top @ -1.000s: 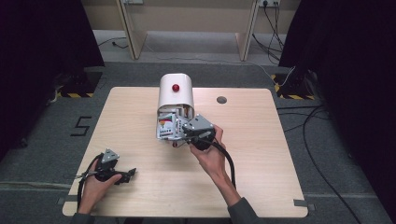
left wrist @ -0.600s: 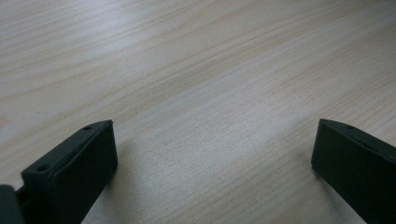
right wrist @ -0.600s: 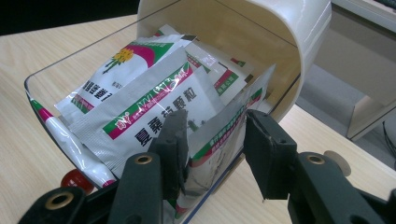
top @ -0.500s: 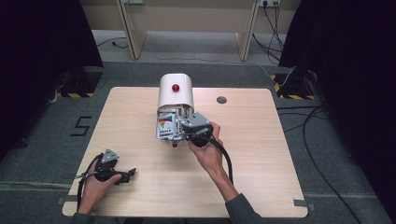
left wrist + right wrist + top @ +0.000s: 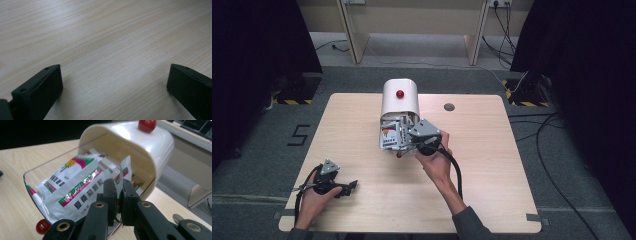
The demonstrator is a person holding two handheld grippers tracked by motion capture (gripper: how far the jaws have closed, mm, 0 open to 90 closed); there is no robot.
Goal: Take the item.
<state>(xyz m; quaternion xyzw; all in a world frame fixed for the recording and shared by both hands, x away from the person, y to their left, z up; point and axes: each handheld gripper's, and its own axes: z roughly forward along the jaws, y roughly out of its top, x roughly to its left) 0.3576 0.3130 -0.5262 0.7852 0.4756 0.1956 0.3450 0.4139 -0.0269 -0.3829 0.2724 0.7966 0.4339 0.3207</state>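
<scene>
left tool (image 5: 348, 188): bare table (image 5: 492, 190) around | right tool (image 5: 119, 202): packets (image 5: 80, 192) crowd box (image 5: 150, 152)

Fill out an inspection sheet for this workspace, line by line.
Surface: pale wooden table, a round grommet near the far edge.
Job's things: white container with a red knob on top, its clear tray pulled out and full of sachets.
Clutter: nothing seen.
Grippers: right gripper shut on one upright sachet; left gripper open over bare wood, near the table's front left corner.
Cables: one trails from each gripper; more lie on the floor at right.
Surroundings: grey floor, dark curtains at both sides, wooden furniture behind.
</scene>
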